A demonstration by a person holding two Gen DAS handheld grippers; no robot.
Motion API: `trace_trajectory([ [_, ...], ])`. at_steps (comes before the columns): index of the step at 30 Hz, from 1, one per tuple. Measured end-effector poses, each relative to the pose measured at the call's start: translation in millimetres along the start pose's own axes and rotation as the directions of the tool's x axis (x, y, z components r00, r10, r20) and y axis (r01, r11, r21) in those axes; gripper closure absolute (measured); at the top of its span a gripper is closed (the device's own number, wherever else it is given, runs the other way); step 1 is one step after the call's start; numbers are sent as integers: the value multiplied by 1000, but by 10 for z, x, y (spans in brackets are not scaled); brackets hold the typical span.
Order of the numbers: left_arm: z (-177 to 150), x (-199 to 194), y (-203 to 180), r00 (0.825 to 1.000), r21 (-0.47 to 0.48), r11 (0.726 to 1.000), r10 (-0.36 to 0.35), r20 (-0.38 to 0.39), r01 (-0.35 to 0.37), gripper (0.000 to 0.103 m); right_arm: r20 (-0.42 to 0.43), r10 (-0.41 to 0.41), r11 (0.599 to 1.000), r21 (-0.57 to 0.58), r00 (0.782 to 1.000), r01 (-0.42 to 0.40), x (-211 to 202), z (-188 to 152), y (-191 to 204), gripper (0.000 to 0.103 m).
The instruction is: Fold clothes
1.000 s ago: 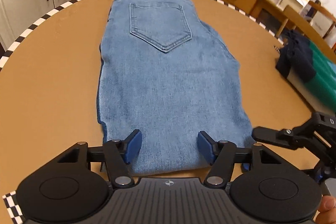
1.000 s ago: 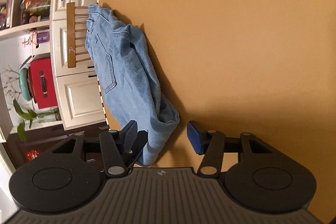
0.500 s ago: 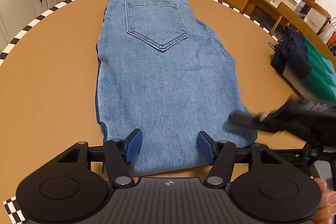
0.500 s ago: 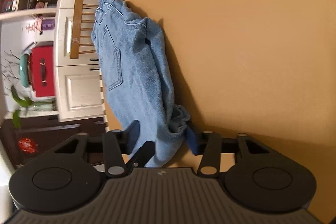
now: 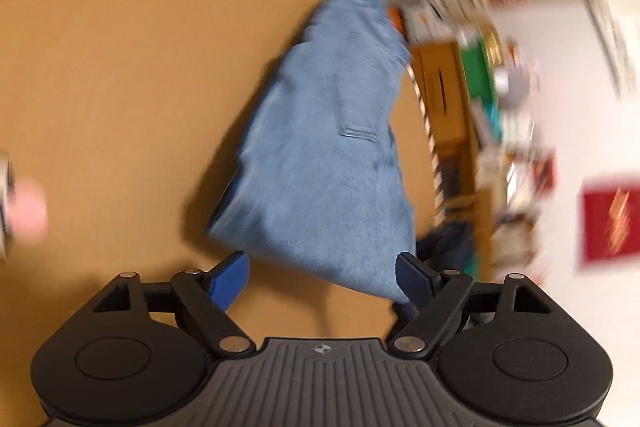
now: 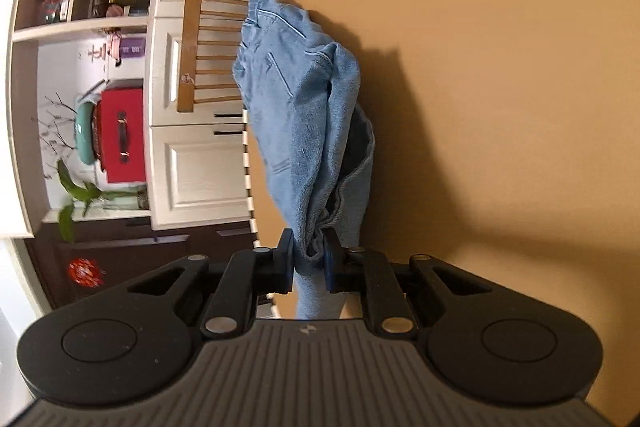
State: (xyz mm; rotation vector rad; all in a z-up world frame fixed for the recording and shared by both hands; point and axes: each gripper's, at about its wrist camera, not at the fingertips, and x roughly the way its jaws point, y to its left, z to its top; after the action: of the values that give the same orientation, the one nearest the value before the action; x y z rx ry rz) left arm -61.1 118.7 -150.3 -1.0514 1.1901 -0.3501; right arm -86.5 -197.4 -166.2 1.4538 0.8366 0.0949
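Note:
Light blue jeans (image 5: 320, 147) lie along the round brown table (image 5: 100, 67), folded lengthwise. In the blurred left wrist view my left gripper (image 5: 320, 263) is rolled to one side at the near end of the jeans. Its jaws are opening, and the lifted denim edge hangs between them, close to the right blue pad (image 5: 412, 275) and apart from the left one. In the right wrist view my right gripper (image 6: 308, 241) is closing, its pads pinching the bunched hem corner of the jeans (image 6: 296, 107). That corner is raised off the table (image 6: 500, 67).
A wooden chair (image 6: 192, 47) and white cabinets (image 6: 200, 167) stand beyond the waistband end. A wooden sideboard (image 5: 440, 87) with clutter and a dark garment (image 5: 448, 239) lie past the checkered table rim. A blurred hand (image 5: 24, 215) shows at the left edge.
My right gripper closed on the hem corner and lifted it, so the cloth now drapes. My left gripper swung sideways and rolled, and its jaws spread wider.

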Motion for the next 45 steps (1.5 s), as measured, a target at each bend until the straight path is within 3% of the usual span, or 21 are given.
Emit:
trace_trajectory([
  [3, -40, 64, 260, 998, -153, 987, -52, 19, 54, 22, 0, 6, 1000, 2, 1000, -6, -41, 0, 33, 89],
  [7, -53, 172, 410, 989, -229, 964, -112, 99, 132, 22, -5, 9, 1000, 16, 1000, -9, -25, 11, 55, 89],
  [10, -2, 283, 457, 985, -238, 962, -102, 141, 134, 26, -4, 8, 999, 33, 1000, -7, -33, 6, 23, 89],
  [14, -21, 358, 475, 988, -220, 972, -45, 146, 77, 62, 7, -11, 999, 47, 1000, 10, -63, 14, -43, 89],
  [17, -18, 321, 475, 988, -187, 980, -35, 153, 63, 73, 6, -38, 999, 20, 999, 38, -79, -5, -57, 89],
  [20, -19, 209, 280, 984, -89, 996, 22, 179, -6, 78, 5, -116, 991, -65, 993, 116, -64, -53, -17, 90],
  [22, -61, 145, 95, 979, 7, 996, 82, 184, -85, 79, -8, -164, 981, -105, 986, 163, -72, -89, -20, 90],
  [25, -190, 63, -60, 976, 71, 982, 162, 143, -173, 79, -40, -219, 967, -140, 975, 212, -155, -178, -57, 90],
  [30, -605, -256, -85, 965, 87, 961, 257, 52, -261, 80, -104, -262, 959, -145, 960, 246, -524, -485, -173, 90],
  [36, -1215, -699, -23, 938, 118, 933, 346, -24, -341, 79, -169, -338, 931, -203, 926, 303, -1013, -982, -164, 90],
  [39, -1379, -870, 17, 938, 83, 937, 345, -47, -340, 79, -189, -333, 935, -193, 924, 297, -1194, -1115, -169, 90],
  [45, -1432, -1156, -319, 962, 71, 960, 272, -29, -269, 80, -157, -231, 960, -198, 960, 198, -1582, -1121, 191, 90],
])
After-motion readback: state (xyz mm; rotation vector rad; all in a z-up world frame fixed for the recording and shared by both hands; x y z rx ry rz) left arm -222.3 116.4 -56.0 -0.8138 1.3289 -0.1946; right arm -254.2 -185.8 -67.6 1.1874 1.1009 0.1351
